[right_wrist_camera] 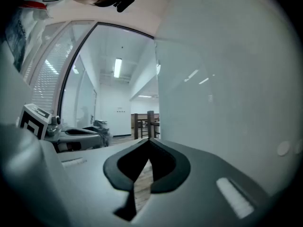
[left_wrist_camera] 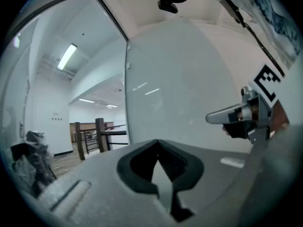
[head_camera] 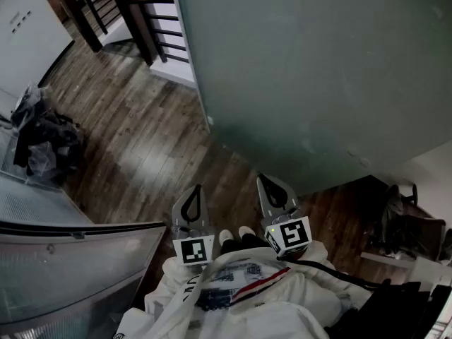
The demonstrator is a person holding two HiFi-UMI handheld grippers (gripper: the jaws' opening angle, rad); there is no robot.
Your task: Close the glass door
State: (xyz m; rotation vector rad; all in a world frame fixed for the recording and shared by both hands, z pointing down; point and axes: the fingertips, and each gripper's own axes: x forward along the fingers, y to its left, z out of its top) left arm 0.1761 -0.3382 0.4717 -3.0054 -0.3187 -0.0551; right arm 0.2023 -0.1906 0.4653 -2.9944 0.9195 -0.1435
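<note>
Both tools are pressed together and empty: left tool (head_camera: 195,193) and right tool (head_camera: 263,183) sit level, neither touching the tall frosted pale-green glass door (head_camera: 311,69). It stands open just ahead and to their right, over the dark wood plank floor (head_camera: 141,140). The risk I see is hard tips skating off that smooth, matte, faintly smudged pane, or an over-keen shove slamming it.
</note>
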